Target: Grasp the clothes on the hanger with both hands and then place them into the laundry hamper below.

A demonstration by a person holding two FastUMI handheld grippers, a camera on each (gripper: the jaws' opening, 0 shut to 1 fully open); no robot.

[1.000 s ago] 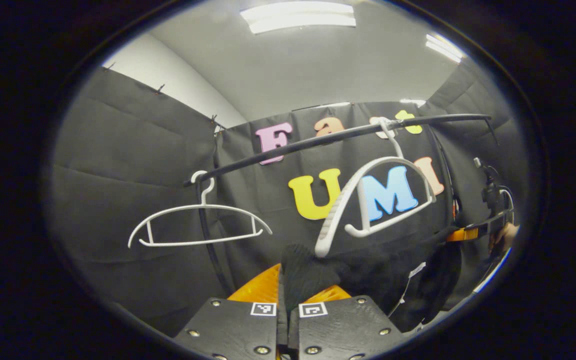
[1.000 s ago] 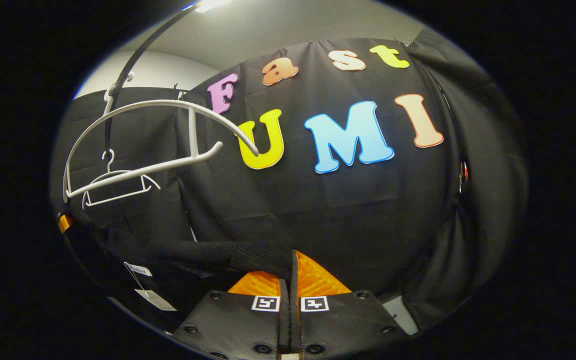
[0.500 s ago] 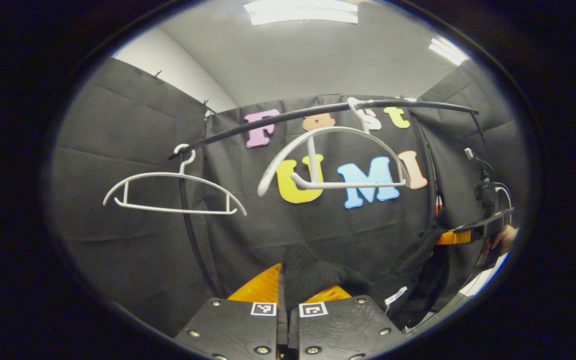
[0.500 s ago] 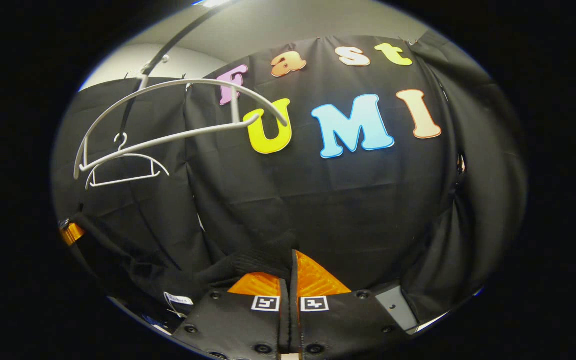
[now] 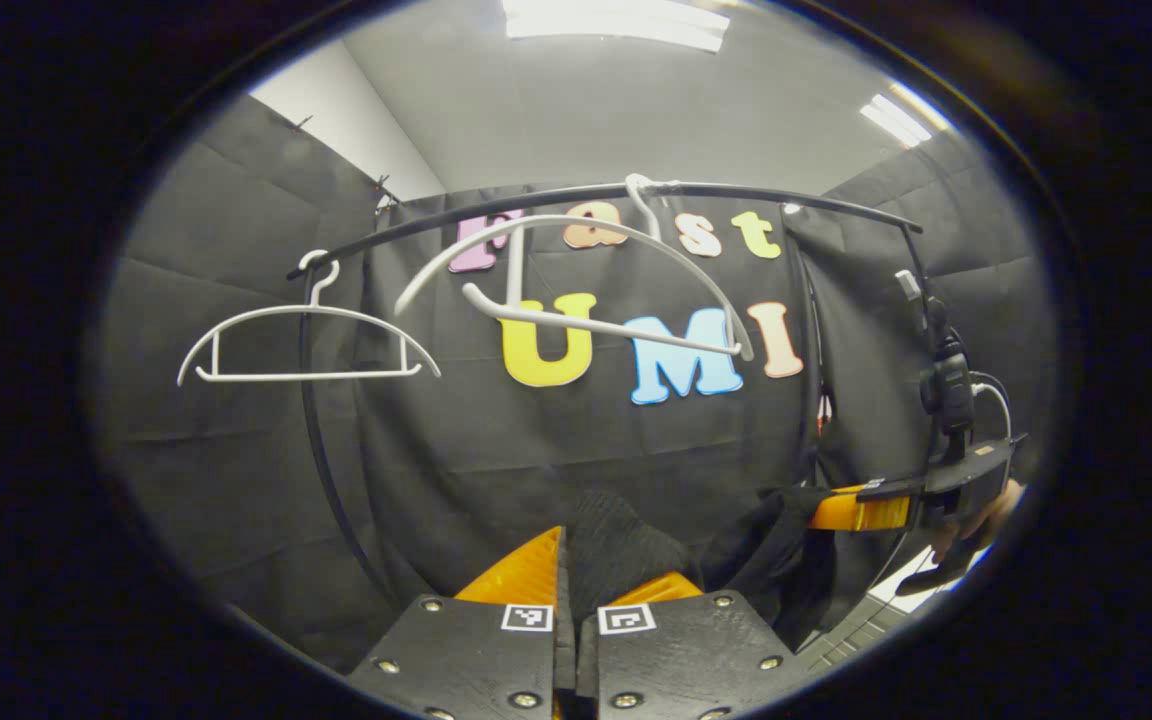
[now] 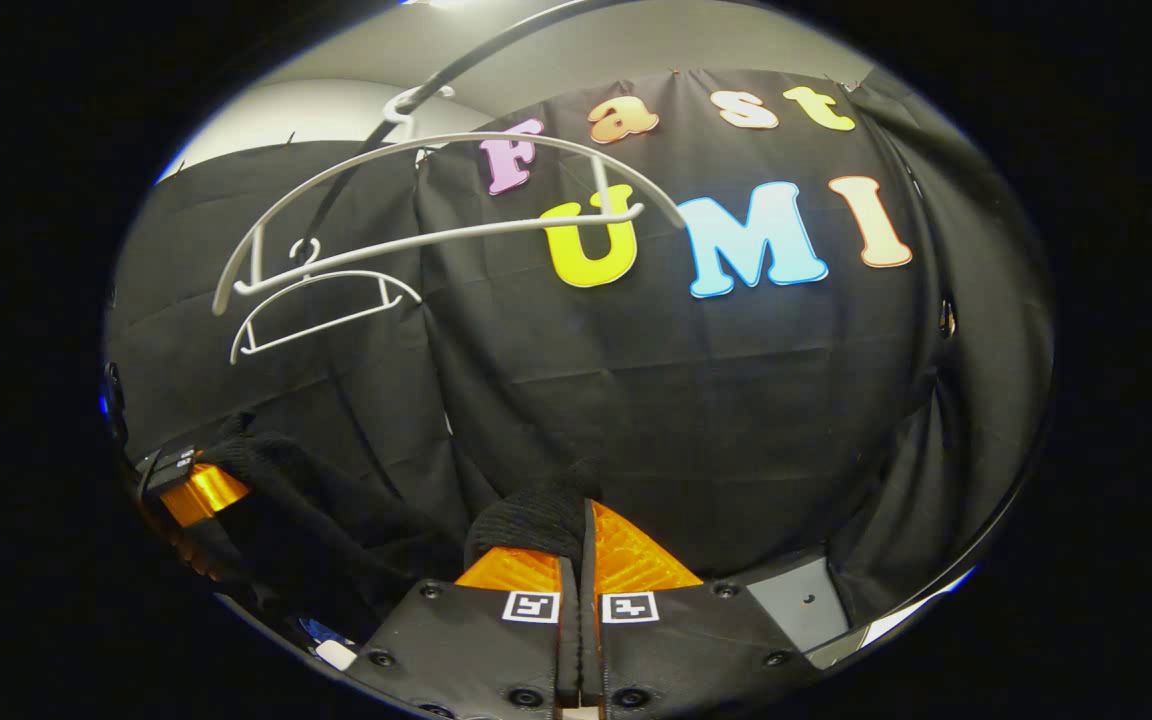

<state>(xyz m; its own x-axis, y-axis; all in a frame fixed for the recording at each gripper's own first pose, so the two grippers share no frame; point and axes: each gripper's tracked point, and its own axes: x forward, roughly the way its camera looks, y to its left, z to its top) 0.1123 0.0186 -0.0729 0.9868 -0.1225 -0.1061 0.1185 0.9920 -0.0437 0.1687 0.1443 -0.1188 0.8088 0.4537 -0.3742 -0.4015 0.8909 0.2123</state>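
A black garment hangs slack between the two grippers, off its hanger. My left gripper is shut on one bunched edge of it. In the left gripper view the right gripper shows at the far right, a hand behind it. My right gripper is shut on the garment's other edge, and the left gripper appears at the lower left there. The white hanger that is now bare swings tilted on the black rail. It shows as the near white hanger in the right gripper view. The hamper is not visible.
A second bare white hanger hangs on the rail's left end, seen farther back as the small hanger from the right gripper. The rail's black upright stands behind it. A pale floor strip lies at lower right.
Both grippers have come down with the garment, so rail and hangers sit higher in both views. The freed hanger has swung from tilted one way to the other. The garment has slackened.
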